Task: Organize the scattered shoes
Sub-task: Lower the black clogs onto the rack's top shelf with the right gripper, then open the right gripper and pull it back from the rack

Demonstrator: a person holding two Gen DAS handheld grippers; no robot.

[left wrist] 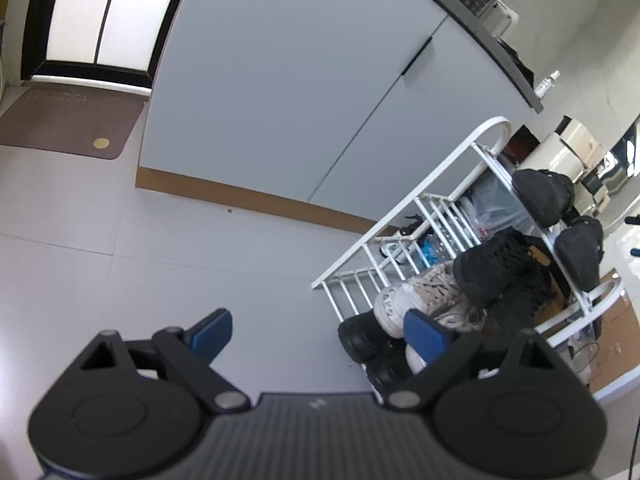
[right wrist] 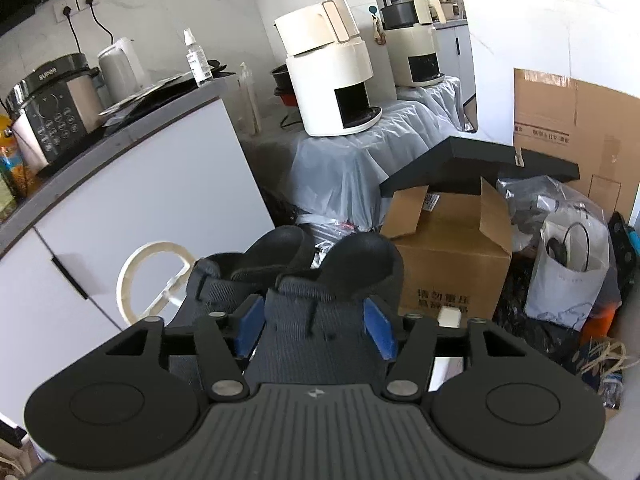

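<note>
My right gripper [right wrist: 316, 330] is shut on a black mesh shoe [right wrist: 324, 300], its blue pads [right wrist: 380, 332] against both sides. A matching black shoe [right wrist: 256, 256] lies just left of it, beside the white rack's rounded end [right wrist: 152, 280]. In the left wrist view the white shoe rack [left wrist: 440, 184] carries two black shoes [left wrist: 542, 196] on its top shelf, with a black boot [left wrist: 492, 268] and a beige sneaker [left wrist: 424, 300] below and another black shoe [left wrist: 360, 336] at the bottom. My left gripper [left wrist: 318, 334] hangs open over the bare floor, left of the rack.
A grey cabinet [left wrist: 280, 100] stands behind the rack, with a brown doormat [left wrist: 68, 124] at the far left. Beyond the shoes are a cardboard box [right wrist: 452, 256], plastic-covered appliances [right wrist: 332, 72], a white bag [right wrist: 568, 276] and a rice cooker [right wrist: 52, 104] on the counter.
</note>
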